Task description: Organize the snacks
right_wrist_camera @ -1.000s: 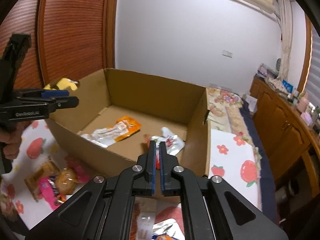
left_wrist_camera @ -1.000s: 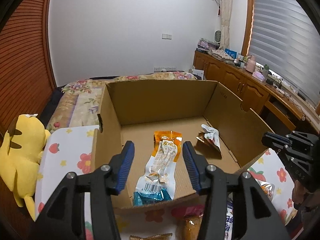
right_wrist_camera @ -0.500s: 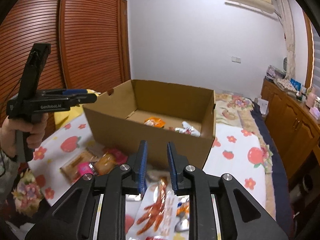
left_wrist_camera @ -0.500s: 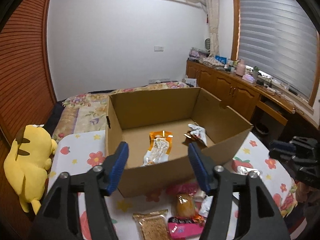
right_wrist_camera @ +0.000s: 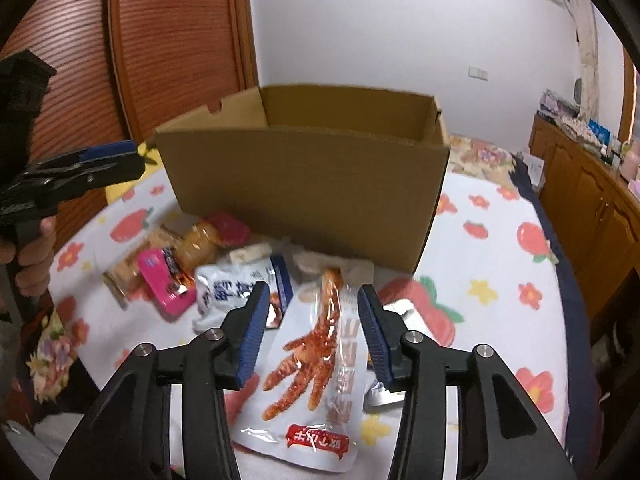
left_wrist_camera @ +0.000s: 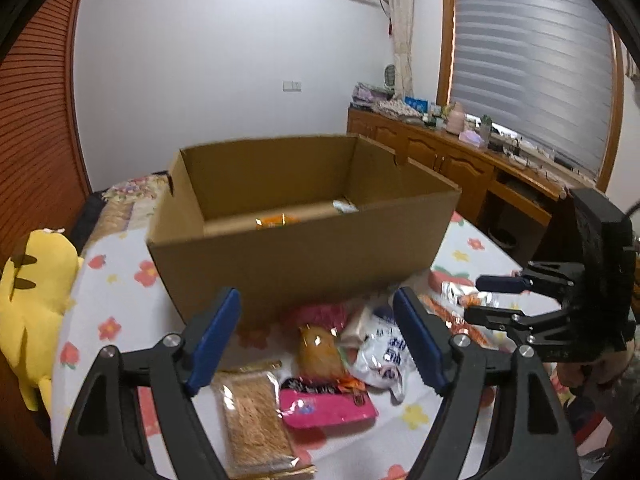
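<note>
Your left claw [left_wrist_camera: 318, 336] is spreading its jaws, nothing between the pads; it is hovering over the snack pile on the fruit-print cloth [left_wrist_camera: 120, 300].

Below it are lying a tan cracker pack [left_wrist_camera: 256, 420], a pink wrapper [left_wrist_camera: 326, 404], an amber bun pack [left_wrist_camera: 320, 350] and a white-and-blue pouch [left_wrist_camera: 384, 354], all just in front of the cardboard box [left_wrist_camera: 304, 256]. Two packets are sitting inside the box: an orange one [left_wrist_camera: 276, 221] and a pale one [left_wrist_camera: 345, 206], mostly hidden by the near wall.

Your right claw [right_wrist_camera: 310, 334] is also opening, released, pads clear of everything. The clear chicken-foot pouch [right_wrist_camera: 316, 364] is lying flat on the cloth directly under its gap, overlapping the white-and-blue pouch at its left edge. A silver packet [right_wrist_camera: 384, 394] is peeking out under the right finger.

A yellow plush toy [left_wrist_camera: 30, 296] is resting at the far left, apart from the pile.
</note>
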A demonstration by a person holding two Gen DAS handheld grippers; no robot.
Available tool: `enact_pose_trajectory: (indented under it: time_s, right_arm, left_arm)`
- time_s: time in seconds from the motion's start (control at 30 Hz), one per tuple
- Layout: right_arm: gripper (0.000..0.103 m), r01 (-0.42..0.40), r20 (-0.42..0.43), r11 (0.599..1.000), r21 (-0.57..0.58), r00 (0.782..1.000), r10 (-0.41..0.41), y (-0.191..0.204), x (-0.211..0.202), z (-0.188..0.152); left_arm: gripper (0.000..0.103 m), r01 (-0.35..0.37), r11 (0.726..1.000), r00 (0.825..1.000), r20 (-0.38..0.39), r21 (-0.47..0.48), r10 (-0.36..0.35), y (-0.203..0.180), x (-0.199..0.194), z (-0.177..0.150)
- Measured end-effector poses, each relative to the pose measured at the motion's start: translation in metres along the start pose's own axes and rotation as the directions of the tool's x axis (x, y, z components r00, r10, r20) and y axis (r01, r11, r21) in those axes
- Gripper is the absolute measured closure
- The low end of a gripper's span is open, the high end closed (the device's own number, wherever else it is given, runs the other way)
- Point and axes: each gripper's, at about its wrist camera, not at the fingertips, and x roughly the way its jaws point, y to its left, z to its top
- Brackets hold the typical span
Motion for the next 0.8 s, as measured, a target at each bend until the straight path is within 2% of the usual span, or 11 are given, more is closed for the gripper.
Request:
enact_pose_trajectory:
  time_s: [0.2, 0.47, 0.7, 0.73, 0.8]
  right_arm:
    - [0.053, 0.005, -0.065, 1.0, 0.002, 0.998, -0.005, -0.005, 0.025, -0.011]
    - [0.053, 0.012, -0.109, 1.0, 0.011, 0.994, -0.011, -0.014, 0.04, -0.015]
    - [0.05, -0.033, -0.124, 0.999, 0.035, 0.992, 0.037, -0.023, 0.046, -0.015]
    - [0.05, -0.038, -0.126, 0.998, 0.053, 0.991, 0.045, -0.026, 0.046, -0.014]
    - [0.049, -0.048, -0.124, 0.996, 0.069, 0.991, 0.056, -0.028, 0.046, -0.016]
  left_arm:
    - [0.024, 0.005, 1.0, 0.999, -0.053, -0.008, -0.005, -0.005, 0.019, -0.016]
    - [0.024, 0.007, 1.0, 0.994, -0.11, -0.013, -0.008, -0.007, 0.038, -0.029]
    - [0.027, 0.02, 1.0, 0.987, -0.162, -0.005, -0.021, -0.011, 0.053, -0.032]
    - [0.028, 0.022, 1.0, 0.985, -0.17, -0.003, -0.022, -0.011, 0.055, -0.031]
    - [0.041, 0.02, 1.0, 0.982, -0.187, -0.003, -0.02, -0.011, 0.06, -0.031]
